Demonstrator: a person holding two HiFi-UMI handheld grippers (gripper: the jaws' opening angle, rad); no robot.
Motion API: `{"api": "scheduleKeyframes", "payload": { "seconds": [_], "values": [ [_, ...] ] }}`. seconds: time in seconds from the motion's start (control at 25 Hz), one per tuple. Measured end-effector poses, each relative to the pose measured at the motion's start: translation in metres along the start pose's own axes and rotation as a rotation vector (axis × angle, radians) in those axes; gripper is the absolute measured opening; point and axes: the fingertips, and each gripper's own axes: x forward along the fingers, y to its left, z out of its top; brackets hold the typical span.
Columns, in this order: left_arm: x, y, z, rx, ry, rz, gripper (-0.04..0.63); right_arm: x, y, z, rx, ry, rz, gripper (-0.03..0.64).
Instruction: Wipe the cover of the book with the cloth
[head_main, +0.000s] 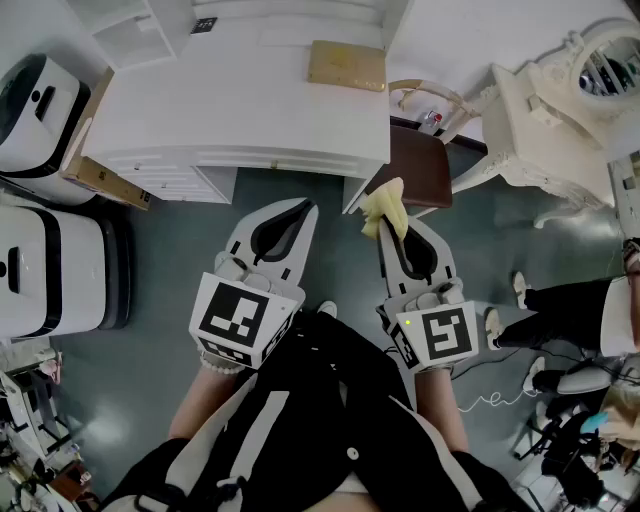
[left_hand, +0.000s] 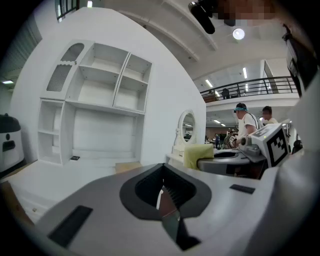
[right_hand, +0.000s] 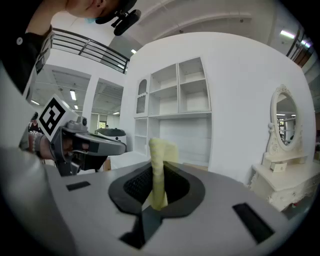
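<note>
A tan book (head_main: 345, 65) lies flat on the white desk (head_main: 230, 110), toward its far right side. In the left gripper view the book (left_hand: 127, 166) shows as a tan strip beyond the jaws. Both grippers hover over the floor in front of the desk, short of the book. My left gripper (head_main: 302, 208) is shut with nothing between its jaws (left_hand: 162, 169). My right gripper (head_main: 394, 216) is shut on a yellow cloth (head_main: 386, 208), which sticks up out of the jaws (right_hand: 159, 165). The cloth (left_hand: 198, 156) is also in the left gripper view.
A brown chair seat (head_main: 420, 165) sits right of the desk corner, just beyond my right gripper. A white vanity with an oval mirror (head_main: 560, 100) stands at the right. White appliances (head_main: 45, 270) and a cardboard box (head_main: 100, 180) are at the left. A person's legs (head_main: 570, 310) are at the far right.
</note>
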Motion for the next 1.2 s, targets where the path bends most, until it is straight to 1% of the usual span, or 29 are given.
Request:
{"api": "scheduleKeyframes", "payload": {
  "seconds": [0.48, 0.6, 0.76, 1.2],
  "values": [
    [-0.003, 0.007, 0.002, -0.001, -0.011, -0.014, 0.002, 0.002, 0.006, 0.004, -0.009, -0.003, -0.017, 0.036],
    [-0.005, 0.008, 0.003, 0.000, -0.019, -0.020, 0.002, 0.000, 0.008, 0.006, 0.003, -0.011, -0.026, 0.035],
    [-0.012, 0.013, 0.005, 0.008, -0.028, -0.025, 0.002, -0.002, 0.010, 0.008, 0.021, -0.023, -0.048, 0.037],
    [-0.030, 0.027, 0.002, 0.029, -0.036, -0.060, 0.002, 0.001, 0.028, 0.010, 0.027, -0.050, -0.115, 0.036]
  ]
}}
